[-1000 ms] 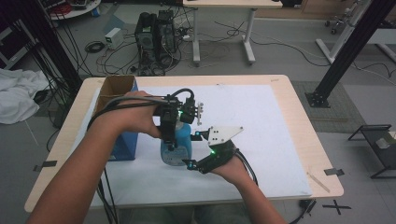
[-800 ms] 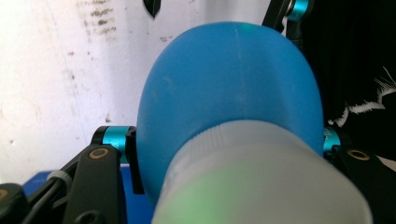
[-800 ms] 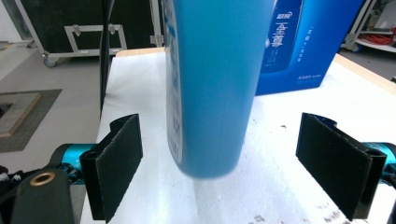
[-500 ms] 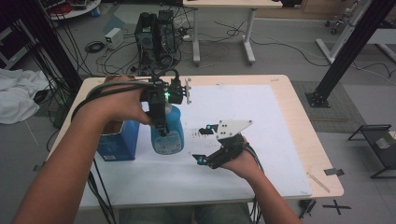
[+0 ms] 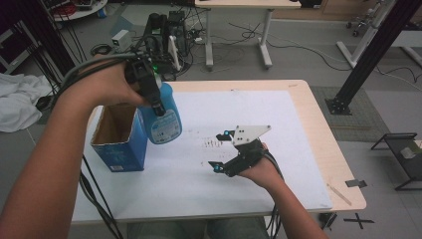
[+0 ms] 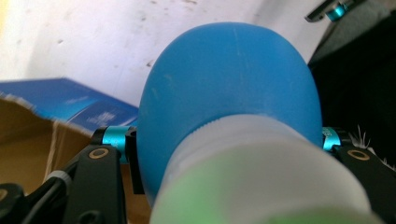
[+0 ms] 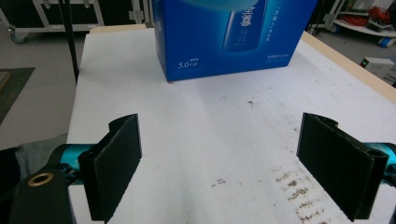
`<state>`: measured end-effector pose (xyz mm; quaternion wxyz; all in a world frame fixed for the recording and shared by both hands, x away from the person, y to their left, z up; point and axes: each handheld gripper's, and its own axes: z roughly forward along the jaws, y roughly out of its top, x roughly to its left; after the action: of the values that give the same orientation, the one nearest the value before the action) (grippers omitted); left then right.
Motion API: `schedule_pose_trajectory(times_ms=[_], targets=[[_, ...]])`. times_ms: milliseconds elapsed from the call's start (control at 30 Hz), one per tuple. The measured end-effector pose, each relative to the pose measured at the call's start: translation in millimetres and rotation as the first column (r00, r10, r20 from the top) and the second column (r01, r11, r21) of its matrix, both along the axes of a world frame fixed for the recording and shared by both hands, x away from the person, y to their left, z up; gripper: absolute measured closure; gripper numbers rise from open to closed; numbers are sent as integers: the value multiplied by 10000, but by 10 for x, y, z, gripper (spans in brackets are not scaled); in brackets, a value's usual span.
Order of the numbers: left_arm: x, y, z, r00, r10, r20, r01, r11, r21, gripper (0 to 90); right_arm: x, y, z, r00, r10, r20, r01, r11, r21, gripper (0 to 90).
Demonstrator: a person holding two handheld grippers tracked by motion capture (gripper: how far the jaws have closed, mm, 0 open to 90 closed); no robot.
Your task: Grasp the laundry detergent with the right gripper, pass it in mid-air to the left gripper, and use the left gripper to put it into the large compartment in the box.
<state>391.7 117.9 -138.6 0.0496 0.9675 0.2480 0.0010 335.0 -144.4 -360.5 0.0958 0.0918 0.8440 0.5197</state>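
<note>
Table [image 5: 318,124]: light wood top, white sheet [image 5: 239,114] covering most. On sheet: open blue box [image 5: 119,137], upright, well ahead of right gripper's fingertips [image 7: 119,140]; dark specks betw. them.

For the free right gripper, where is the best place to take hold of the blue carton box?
Probably its open top rim: the blue carton box stands upright with flaps open, so the right gripper could come from above and pinch the near wall, which is thin enough for its open jaws.
</note>
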Motion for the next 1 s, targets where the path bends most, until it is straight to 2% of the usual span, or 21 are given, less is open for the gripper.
schedule_pose_trajectory(times_ms=[100,133,167,200,267,300,367,433,467,500,533,600,700,733,767,833,867,900,967,1000], targets=[[34,129,105,9982,579,158,-576,9982,-187,399,16,2,-2,10000,-8,89,9,9999,-117,131],[50,196,155,9965,812,198,-809,9966,-145,399,12,-1,-2,10000,-50,-5,50,9999,-137,131],[54,224,173,9942,1042,248,-1036,9943,-260,399,17,-5,-3,10000,-81,19,81,9999,-144,131],[71,268,208,9915,1290,150,-1285,9913,-271,399,19,-9,-2,9999,-122,10,122,9998,-168,131],[85,316,256,9870,1595,202,-1590,9870,-255,399,28,-8,-6,10000,9,-48,-9,9999,-136,131],[97,350,283,9826,1847,210,-1839,9824,-331,399,33,-2,-9,10000,-53,-37,52,9999,-136,130],[115,416,338,9792,2018,192,-2014,9793,-225,399,33,11,-15,10000,-64,-64,63,9998,-195,131],[119,492,386,9691,2458,231,-2449,9689,-365,399,36,29,-23,10000,-71,-21,71,9997,-223,130],[124,522,406,9689,2463,225,-2456,9689,-316,399,34,33,-23,10000,-68,-19,68,9997,-228,130],[122,558,423,9640,2651,213,-2642,9638,-372,399,35,36,-24,10000,-55,14,55,9996,-261,131],[127,595,438,9636,2665,221,-2656,9634,-355,399,37,41,-27,10000,-58,35,59,9996,-269,131],[131,665,453,9535,3008,198,-2996,9529,-477,399,41,49,-33,10000,-49,-18,49,9995,-303,131],[146,773,469,9447,3276,154,-3267,9440,-459,399,48,56,-40,10000,-42,-30,41,9994,-331,131],[152,821,470,9374,3479,160,-3468,9366,-495,399,49,56,-40,10000,-59,-36,57,9994,-348,131],[159,859,469,9358,3520,177,-3508,9352,-487,399,50,55,-41,10000,-71,-59,69,9993,-371,131],[172,937,467,9272,3743,140,-3733,9265,-470,399,55,54,-42,10000,-55,-39,54,9994,-350,131],[177,970,472,9275,3735,129,-3728,9271,-384,399,57,57,-43,10000,-42,-90,39,9993,-361,131],[183,1006,456,9197,3924,127,-3915,9191,-447,399,60,60,-42,10000,-63,-76,60,9993,-381,131],[199,1069,446,9190,3939,151,-3933,9189,-295,399,67,64,-51,10000,-64,-72,62,9993,-365,131],[204,1099,438,9144,4047,130,-4043,9143,-258,399,71,66,-53,10000,-46,-73,43,9993,-359,131]])
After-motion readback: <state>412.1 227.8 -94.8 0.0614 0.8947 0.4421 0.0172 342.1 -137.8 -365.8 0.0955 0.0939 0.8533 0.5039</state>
